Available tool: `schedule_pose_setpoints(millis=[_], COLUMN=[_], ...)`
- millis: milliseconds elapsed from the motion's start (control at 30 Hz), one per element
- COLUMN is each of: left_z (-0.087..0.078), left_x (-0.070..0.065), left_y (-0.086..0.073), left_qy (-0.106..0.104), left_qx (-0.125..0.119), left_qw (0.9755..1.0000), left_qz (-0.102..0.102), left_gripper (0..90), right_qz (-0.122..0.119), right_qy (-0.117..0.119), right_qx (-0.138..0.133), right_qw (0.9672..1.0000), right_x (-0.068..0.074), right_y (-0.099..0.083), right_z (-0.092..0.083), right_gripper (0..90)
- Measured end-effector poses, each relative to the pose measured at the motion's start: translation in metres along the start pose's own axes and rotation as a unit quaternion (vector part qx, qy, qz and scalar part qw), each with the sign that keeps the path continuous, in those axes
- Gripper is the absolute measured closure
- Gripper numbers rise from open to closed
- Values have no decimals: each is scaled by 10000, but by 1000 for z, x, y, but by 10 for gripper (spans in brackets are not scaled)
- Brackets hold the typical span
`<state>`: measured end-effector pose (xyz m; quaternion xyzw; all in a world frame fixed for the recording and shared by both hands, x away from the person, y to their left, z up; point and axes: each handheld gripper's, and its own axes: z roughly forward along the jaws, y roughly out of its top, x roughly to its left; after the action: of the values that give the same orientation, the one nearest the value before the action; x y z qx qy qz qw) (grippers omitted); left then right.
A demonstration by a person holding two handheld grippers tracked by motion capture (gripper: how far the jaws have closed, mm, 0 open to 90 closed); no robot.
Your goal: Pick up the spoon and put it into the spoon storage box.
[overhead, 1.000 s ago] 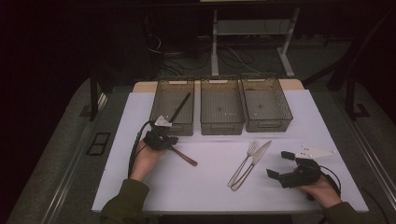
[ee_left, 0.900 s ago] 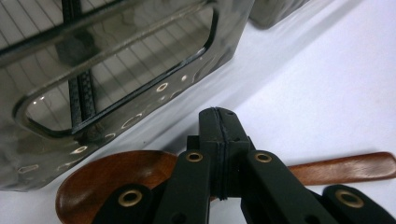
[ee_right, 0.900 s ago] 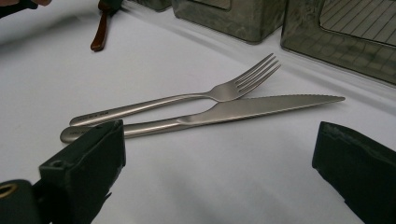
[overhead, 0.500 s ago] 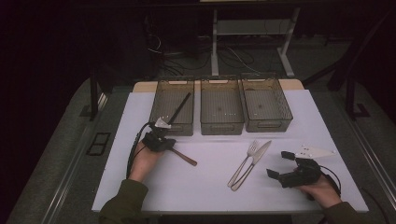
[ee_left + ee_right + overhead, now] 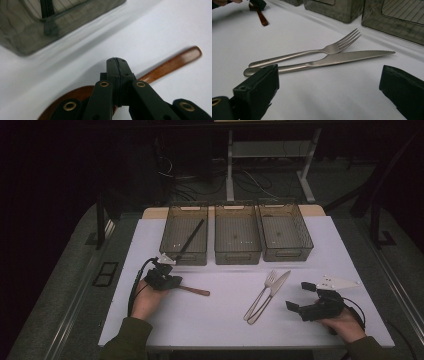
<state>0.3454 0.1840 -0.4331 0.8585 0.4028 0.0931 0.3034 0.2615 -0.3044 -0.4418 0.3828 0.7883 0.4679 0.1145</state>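
High view: the left tool [image 5: 167, 281] rests on a white tabletop [image 5: 220, 320] over the bowl end of a brown wooden spoon [image 5: 192, 290], which it hides; the slim handle runs out to the tool's right. Beyond it stand three smoky translucent bins [image 5: 237, 232], the leftmost holding a dark stick-like utensil [image 5: 191, 238] too dim to identify. The right tool [image 5: 301, 297], jaws spread, lies just right of a steel fork [image 5: 261, 293] and knife [image 5: 270, 295].

Left gripper view: the jaws are pressed together, nothing between them, directly above the glossy spoon [image 5: 172, 63]; its rounded bowl is cut off below.

Right gripper view: the matte black jaws stand wide apart and empty; ahead lie the brushed-metal fork [image 5: 312, 52] and serrated knife [image 5: 342, 58], handles converging towards the left jaw.
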Motion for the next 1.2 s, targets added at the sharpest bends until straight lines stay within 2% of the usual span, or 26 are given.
schedule_pose_setpoints(millis=[267,367,400,433,600,767,967,1133,1167,1200], left_z=[-9,-13,-15,-18,-30,-41,-51,-54,-53,-51], left_x=[-2,0,1,1,4,6,9,14,16,16], left_y=[-9,-9,-9,-9,-11,-16,-29,-39,-40,-40], left_qy=[-65,-62,-52,-71,-104,-141,-152,-93,-75,-46], left_qx=[-32,-146,-249,-345,-663,-905,-963,-920,-901,-886], left_qw=[9999,9999,9996,9992,9975,9956,9950,9952,9955,9956], left_qz=[-78,-68,-107,-177,-224,-194,-214,-336,-280,-315], left_gripper=[889,888,887,869,781,643,498,447,439,431], right_qz=[0,-15,-20,-5,-4,2,-4,-16,-10,-7], right_qy=[-8,-16,-19,-18,-13,-10,-9,-18,-20,-23], right_qx=[1,-8,-10,-4,-4,-7,-4,-6,-1,-1], right_qw=[10000,10000,10000,10000,10000,10000,10000,10000,10000,10000], right_x=[0,0,0,0,0,-1,0,0,0,0], right_y=[0,0,0,0,0,0,0,0,0,0], right_z=[0,0,-1,-1,-1,-1,-1,-1,-1,0], right_gripper=[23,23,22,23,23,23,23,23,23,23])
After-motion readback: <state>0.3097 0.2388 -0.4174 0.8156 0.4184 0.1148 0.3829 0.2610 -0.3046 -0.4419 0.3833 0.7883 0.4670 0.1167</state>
